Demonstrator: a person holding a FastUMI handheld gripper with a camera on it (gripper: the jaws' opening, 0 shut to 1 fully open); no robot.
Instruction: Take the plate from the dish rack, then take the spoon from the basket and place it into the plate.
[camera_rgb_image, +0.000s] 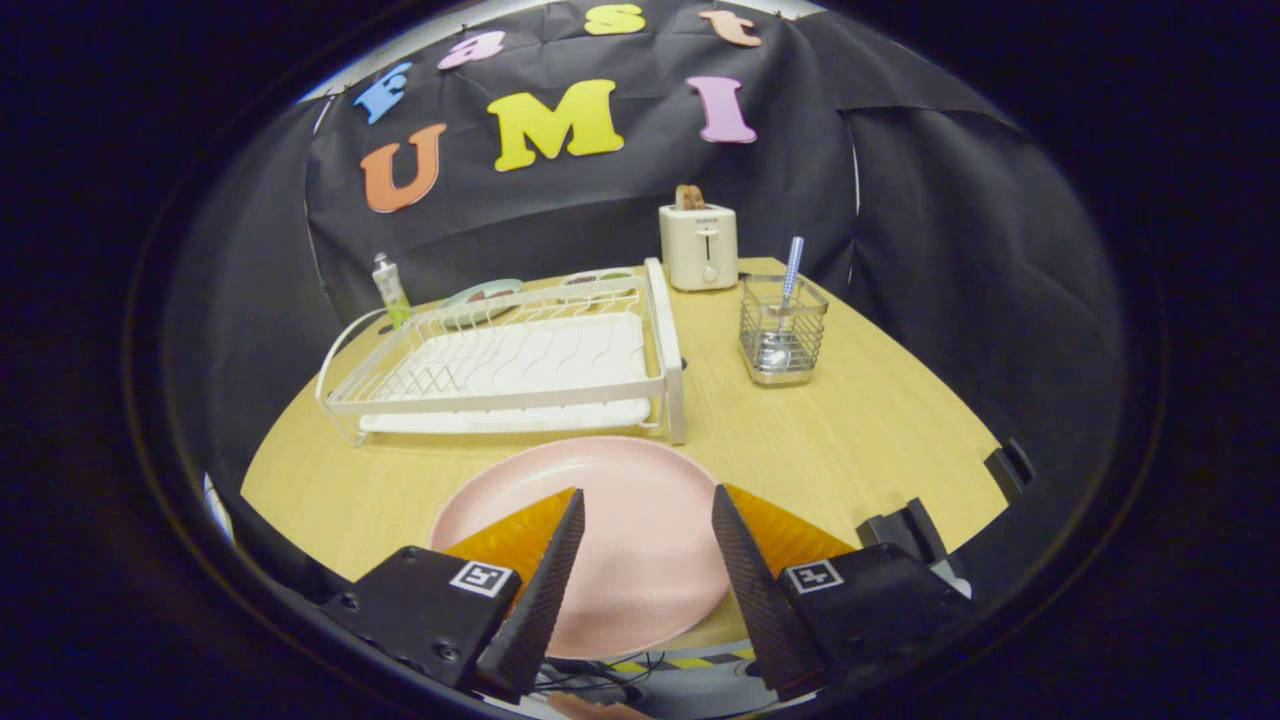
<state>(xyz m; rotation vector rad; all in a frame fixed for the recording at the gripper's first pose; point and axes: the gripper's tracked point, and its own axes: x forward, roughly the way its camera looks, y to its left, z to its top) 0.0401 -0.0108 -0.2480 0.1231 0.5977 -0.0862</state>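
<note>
Gripper view looks across a wooden table (850, 440) with a rounded near edge. Going from the left, one small bottle (390, 288) with green liquid stands at the table's far left edge, just behind the dish rack. One white dish rack (520, 360) takes up the left half of the table, its wire slots bare, with a white tray under it. Two flat rounded items lie behind the rack at the far edge, too hidden by its rim to name. One pink plate (625, 480) lies flat on the table at the near edge, just in front of the rack and apart from it. The gripper (648, 520) hangs over the plate with its fingers spread wide and nothing between them but the plate's surface below; whether the tips touch the plate I cannot tell. Each finger base carries a square printed marker. One cream toaster (699, 246) stands at the far edge right of the rack's end post, a slice of bread poking from its slot; the small lettering on its front is too small to read. Right of that, one wire basket (782, 330) stands by itself, holding one spoon (780, 315), bowl down, handle leaning out of the top.
</note>
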